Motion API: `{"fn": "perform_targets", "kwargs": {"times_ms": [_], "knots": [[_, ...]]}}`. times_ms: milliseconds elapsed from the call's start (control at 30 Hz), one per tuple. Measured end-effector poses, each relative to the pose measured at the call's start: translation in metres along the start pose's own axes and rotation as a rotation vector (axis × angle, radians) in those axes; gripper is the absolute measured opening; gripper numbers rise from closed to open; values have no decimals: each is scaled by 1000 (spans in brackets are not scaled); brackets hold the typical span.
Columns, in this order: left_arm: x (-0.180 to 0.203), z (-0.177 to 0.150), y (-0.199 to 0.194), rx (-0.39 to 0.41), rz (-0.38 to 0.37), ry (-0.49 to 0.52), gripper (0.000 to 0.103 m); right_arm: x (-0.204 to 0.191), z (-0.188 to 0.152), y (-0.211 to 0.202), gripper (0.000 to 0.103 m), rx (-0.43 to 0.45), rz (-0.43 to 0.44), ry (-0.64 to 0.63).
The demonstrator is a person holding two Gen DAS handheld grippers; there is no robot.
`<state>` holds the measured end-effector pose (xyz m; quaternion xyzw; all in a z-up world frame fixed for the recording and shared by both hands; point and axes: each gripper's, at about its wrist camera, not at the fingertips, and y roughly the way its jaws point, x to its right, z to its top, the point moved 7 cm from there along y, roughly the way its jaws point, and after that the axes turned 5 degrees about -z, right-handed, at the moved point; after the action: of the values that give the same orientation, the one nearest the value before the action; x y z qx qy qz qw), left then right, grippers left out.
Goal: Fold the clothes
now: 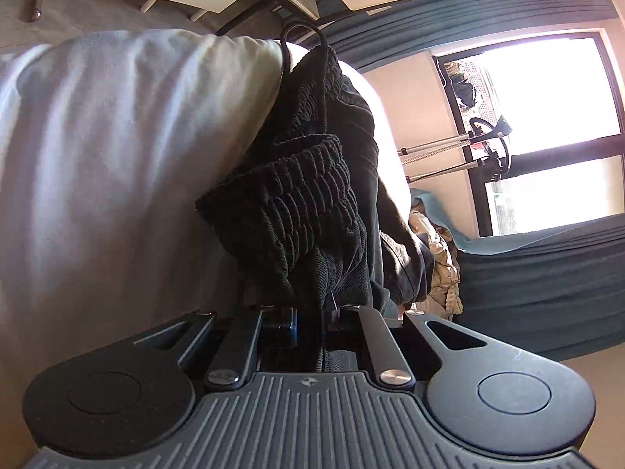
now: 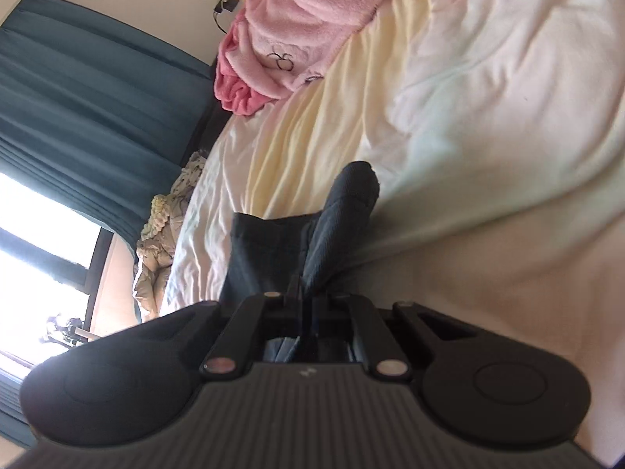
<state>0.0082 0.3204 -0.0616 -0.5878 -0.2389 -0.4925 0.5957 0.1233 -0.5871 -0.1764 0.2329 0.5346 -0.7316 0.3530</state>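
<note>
My left gripper (image 1: pixel 312 308) and right gripper (image 2: pixel 302 297) have their fingers clamped on the black shorts (image 1: pixel 304 203) above the bed (image 1: pixel 117 136). A thin pinch could slip and drop them.

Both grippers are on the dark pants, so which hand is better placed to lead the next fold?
Probably left. The left gripper pinches the ribbed waistband of the dark pants; the right gripper holds only a thin fabric edge.

The black shorts (image 1: pixel 312 195) have a ribbed waistband, lying on a cream bedsheet (image 2: pixel 488 78). A pink fleece blanket (image 2: pixel 297 31) bears outline motifs; the curtains (image 2: pixel 86 109) are teal.
</note>
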Motion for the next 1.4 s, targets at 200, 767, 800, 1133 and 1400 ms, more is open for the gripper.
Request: {"fn": "perform_targets", "kwargs": {"times_ms": [200, 767, 800, 1133, 1400], "knots": [[14, -3, -12, 1, 72, 210, 36, -2, -5, -17, 21, 40, 24, -83], [171, -83, 72, 75, 86, 921, 87, -120, -110, -118, 70, 190, 133, -743], [179, -92, 92, 63, 102, 959, 87, -126, -123, -117, 70, 169, 154, -771], [200, -188, 202, 58, 102, 1017, 87, -157, -204, -80, 69, 52, 303, -959], [179, -208, 233, 14, 95, 1050, 87, -166, -244, -58, 69, 59, 427, -1057]]}}
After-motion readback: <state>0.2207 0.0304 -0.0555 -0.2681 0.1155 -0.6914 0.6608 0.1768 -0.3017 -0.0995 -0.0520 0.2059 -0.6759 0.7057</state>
